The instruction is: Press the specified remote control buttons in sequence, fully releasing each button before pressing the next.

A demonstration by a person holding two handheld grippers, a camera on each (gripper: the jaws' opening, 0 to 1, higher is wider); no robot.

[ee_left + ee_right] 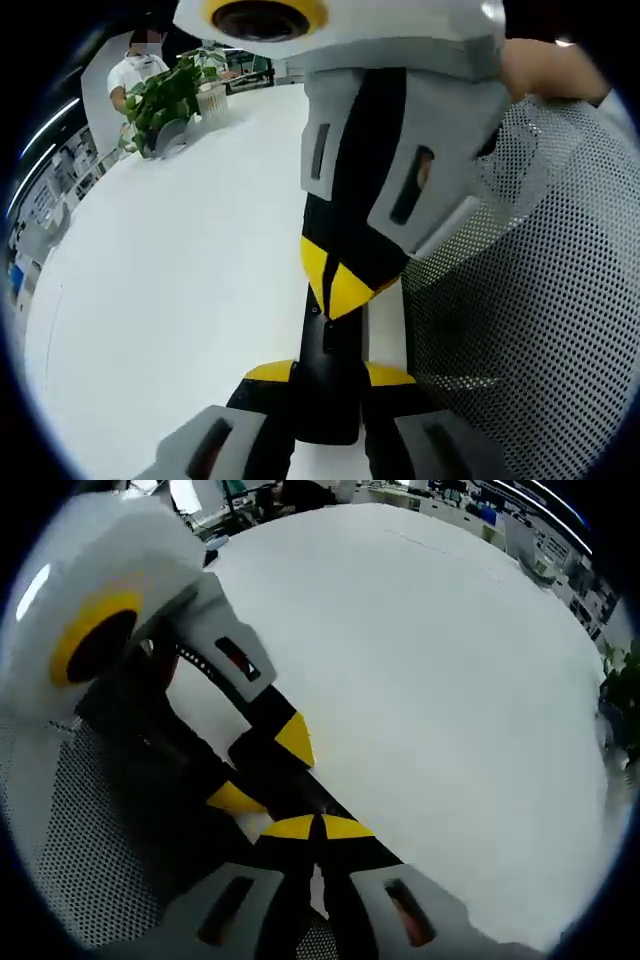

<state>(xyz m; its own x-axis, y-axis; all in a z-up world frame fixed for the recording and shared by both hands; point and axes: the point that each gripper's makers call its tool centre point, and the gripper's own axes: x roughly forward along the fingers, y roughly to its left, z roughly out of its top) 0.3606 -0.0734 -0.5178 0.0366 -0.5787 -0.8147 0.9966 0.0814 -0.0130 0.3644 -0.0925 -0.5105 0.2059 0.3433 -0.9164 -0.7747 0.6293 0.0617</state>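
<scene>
A slim black remote control point(328, 400) lies lengthwise between the yellow-tipped jaws of my left gripper point(328, 374), which is shut on its sides just above the white table point(170, 280). My right gripper point(335, 280) comes down from above with its yellow tips closed together, and they rest on the remote's top face. In the right gripper view, my right gripper point(318, 828) is shut with its tips against the remote point(262, 762). The left gripper point(265, 770) clamps it from the left. The buttons are hidden under the tips.
A grey perforated mesh surface point(540, 300) rises close beside the remote, and it also fills the lower left of the right gripper view point(70, 860). A potted plant point(165, 100) stands at the table's far end, with a person point(135, 65) behind it. The white table point(430, 660) stretches away.
</scene>
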